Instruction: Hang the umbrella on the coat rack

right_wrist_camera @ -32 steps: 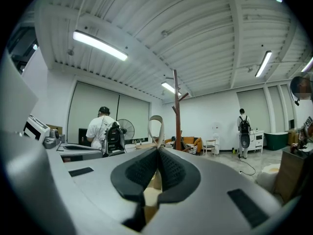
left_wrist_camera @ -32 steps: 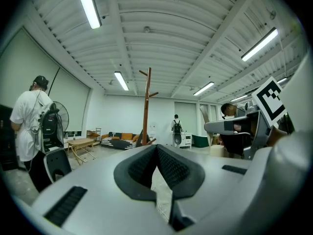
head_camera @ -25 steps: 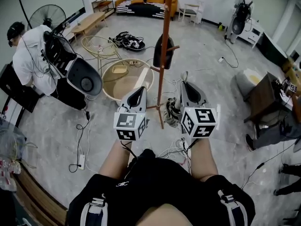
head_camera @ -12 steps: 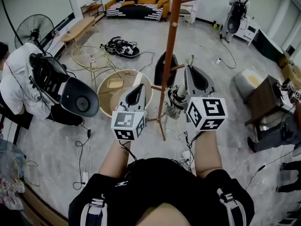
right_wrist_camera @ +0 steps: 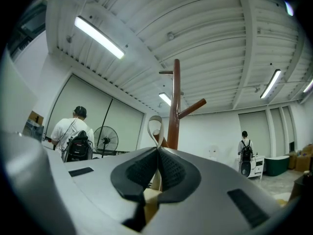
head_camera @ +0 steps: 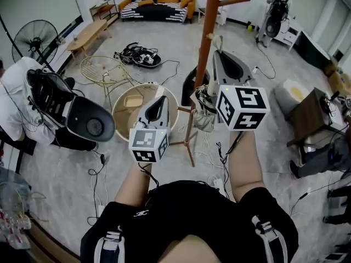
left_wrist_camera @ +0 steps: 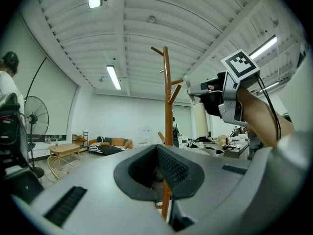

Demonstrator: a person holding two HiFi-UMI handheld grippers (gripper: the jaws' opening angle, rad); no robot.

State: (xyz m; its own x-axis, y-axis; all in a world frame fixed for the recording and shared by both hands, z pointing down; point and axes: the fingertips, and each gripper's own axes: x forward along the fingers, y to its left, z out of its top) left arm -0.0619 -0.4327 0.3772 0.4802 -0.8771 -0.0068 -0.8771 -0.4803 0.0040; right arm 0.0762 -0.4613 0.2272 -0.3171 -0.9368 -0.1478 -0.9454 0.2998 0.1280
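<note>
The wooden coat rack [head_camera: 204, 53] stands just ahead of me, with an upper peg [head_camera: 233, 1] slanting right. My right gripper [head_camera: 219, 53] is raised beside the pole and shut on the umbrella's pale handle [right_wrist_camera: 150, 199]. The strap loop [right_wrist_camera: 155, 129] sticks up past the jaws, close to the pole [right_wrist_camera: 175, 102] and below a slanting peg [right_wrist_camera: 193, 107]. The folded umbrella [head_camera: 204, 106] hangs under that gripper. My left gripper [head_camera: 163, 100] is lower and to the left, shut with nothing in it [left_wrist_camera: 157, 148]. From it I see the rack [left_wrist_camera: 167, 97] and the right gripper [left_wrist_camera: 215, 94].
A black bag [head_camera: 192, 84] hangs low on the rack. A round tub [head_camera: 126, 114], a wire chair [head_camera: 104, 70] and a fan [head_camera: 39, 37] stand to the left, beside a person with a backpack [head_camera: 22, 100]. Cables cross the floor. A dark table [head_camera: 310, 114] is at right.
My right gripper has risen with the umbrella and moved closer to the upper part of the rack pole. The left gripper has stayed at about the same place.
</note>
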